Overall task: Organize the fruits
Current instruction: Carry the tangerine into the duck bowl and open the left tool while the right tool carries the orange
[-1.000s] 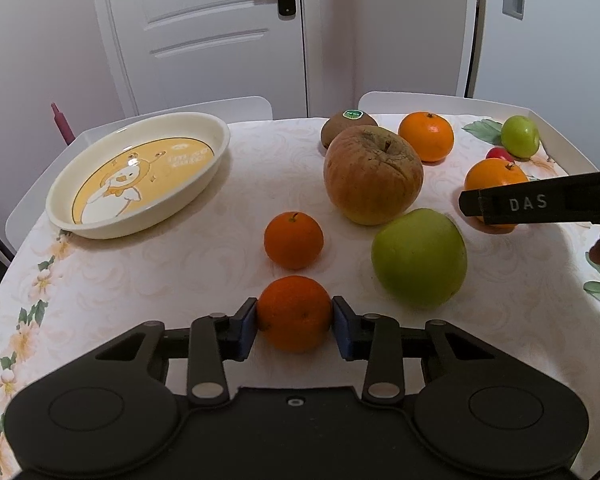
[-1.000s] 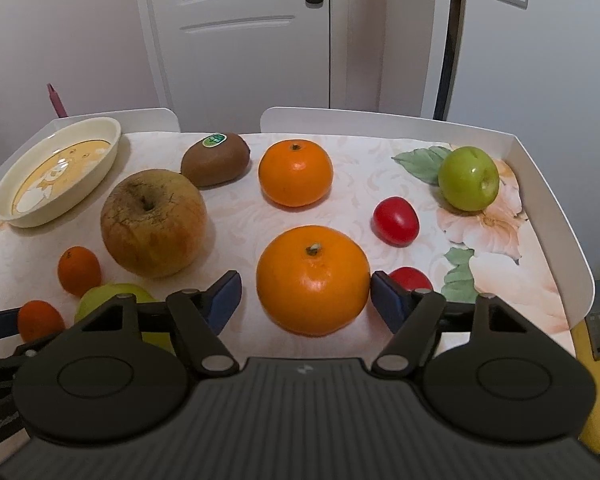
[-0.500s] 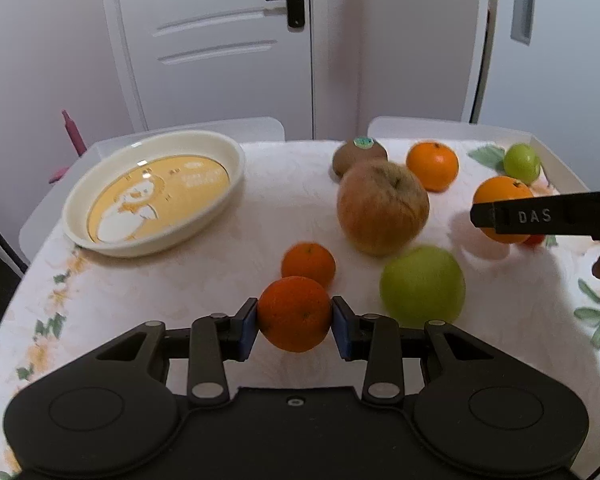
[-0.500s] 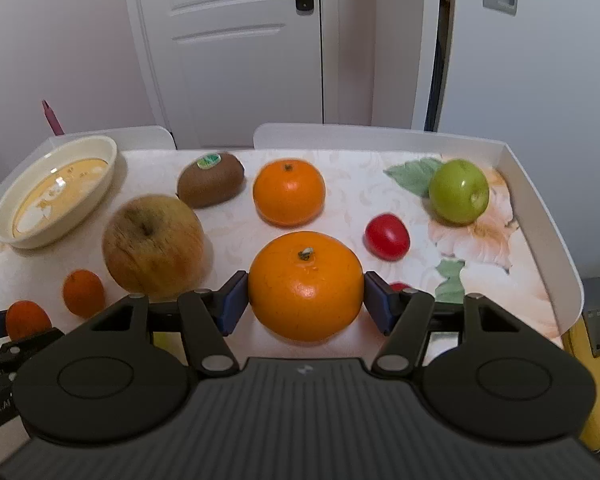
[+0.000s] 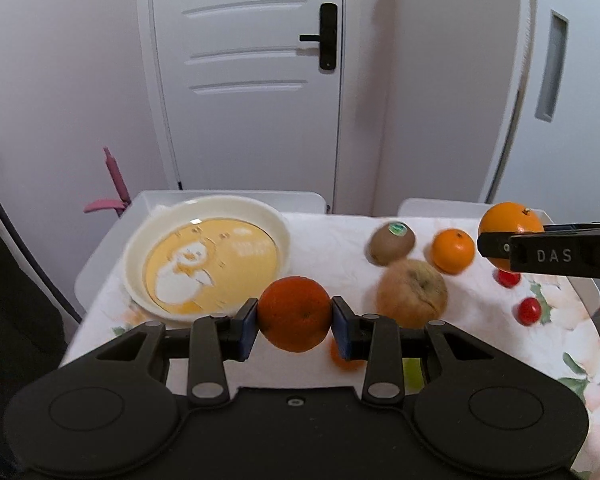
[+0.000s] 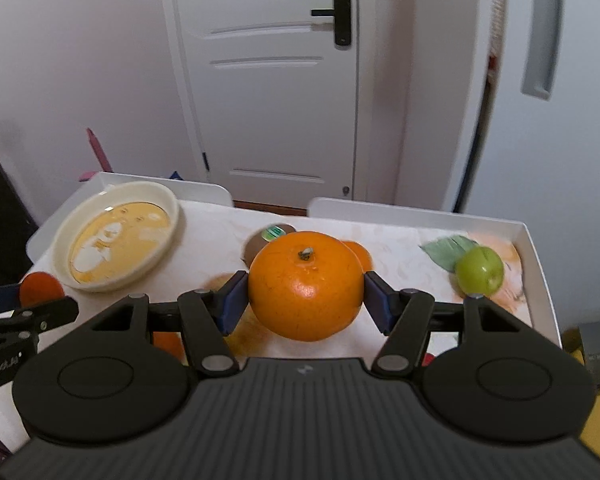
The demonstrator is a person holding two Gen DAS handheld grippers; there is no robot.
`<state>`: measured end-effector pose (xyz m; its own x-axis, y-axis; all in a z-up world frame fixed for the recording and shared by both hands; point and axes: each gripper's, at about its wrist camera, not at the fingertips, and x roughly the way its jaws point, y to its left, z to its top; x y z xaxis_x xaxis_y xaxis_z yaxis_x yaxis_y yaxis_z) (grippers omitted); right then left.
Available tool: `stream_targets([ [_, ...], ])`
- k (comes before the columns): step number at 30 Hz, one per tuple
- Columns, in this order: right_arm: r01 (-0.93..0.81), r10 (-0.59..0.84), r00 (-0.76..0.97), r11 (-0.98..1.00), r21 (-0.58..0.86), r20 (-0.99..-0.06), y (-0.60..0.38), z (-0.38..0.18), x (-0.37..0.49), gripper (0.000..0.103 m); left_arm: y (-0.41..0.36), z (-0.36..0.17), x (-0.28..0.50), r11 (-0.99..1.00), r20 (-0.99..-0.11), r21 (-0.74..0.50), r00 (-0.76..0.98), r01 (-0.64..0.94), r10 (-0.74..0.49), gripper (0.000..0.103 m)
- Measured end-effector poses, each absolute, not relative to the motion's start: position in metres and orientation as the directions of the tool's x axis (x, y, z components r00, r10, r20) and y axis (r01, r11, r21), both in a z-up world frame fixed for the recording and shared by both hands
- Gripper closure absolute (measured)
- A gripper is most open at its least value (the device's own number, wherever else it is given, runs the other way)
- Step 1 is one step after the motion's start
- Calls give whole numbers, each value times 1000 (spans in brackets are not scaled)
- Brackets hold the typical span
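Left gripper (image 5: 295, 329) clamps a mandarin (image 5: 295, 313) above the table (image 5: 332, 236) near the dish (image 5: 148, 256), hiding another behind. Right gripper (image 6: 305, 298) clamps an orange (image 6: 305, 286), partly hiding the kiwi (image 6: 260, 246).

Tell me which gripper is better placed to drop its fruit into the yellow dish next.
Left, probably. The left gripper holds the small mandarin just beside the dish rim. The right gripper holds the large orange further right, with the left gripper between it and the dish.

Home: panelled door (image 5: 252, 76), floral tablecloth (image 5: 332, 240)
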<state>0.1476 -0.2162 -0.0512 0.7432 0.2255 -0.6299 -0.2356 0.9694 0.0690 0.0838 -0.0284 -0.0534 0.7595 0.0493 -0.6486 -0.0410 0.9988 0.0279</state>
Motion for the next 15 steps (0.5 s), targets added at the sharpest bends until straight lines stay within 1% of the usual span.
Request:
stream_targets([
  [9, -262, 256, 725, 961, 87, -639, -165, -33, 161, 26, 22, -37, 107, 998, -647, 42, 760, -44, 60, 61],
  [15, -267, 266, 717, 959, 98, -644, -126, -27, 180, 26, 58, -32, 139, 998, -643, 54, 764, -27, 55, 61],
])
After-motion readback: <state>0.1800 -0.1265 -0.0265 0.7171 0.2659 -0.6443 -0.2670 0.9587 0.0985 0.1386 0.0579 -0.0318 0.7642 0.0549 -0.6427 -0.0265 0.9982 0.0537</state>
